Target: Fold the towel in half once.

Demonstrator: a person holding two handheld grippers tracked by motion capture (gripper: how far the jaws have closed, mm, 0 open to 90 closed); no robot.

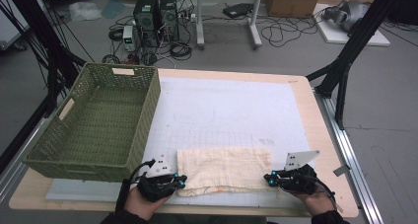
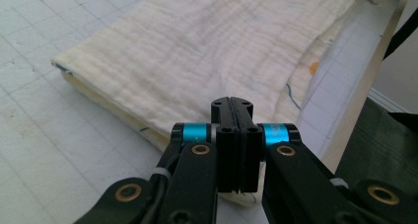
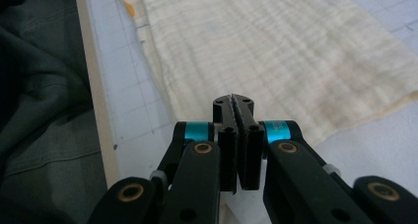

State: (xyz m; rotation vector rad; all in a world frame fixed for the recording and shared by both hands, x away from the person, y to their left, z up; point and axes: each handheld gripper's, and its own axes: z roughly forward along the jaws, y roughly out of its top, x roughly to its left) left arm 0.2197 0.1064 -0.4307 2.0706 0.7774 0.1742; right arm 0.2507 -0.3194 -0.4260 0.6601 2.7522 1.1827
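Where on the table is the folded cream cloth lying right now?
In the high view, the folded cream cloth lies near the table's front edge, between the left gripper and right gripper, right of the green basket.

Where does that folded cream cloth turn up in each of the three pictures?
High view: the cream cloth lies at the near edge of the white mat, between the two grippers.
Left gripper view: it spreads across the upper middle, just beyond the closed jaws.
Right gripper view: it runs from top centre to the right edge.
Shared landmark: the orange spot on the cloth's near hem.
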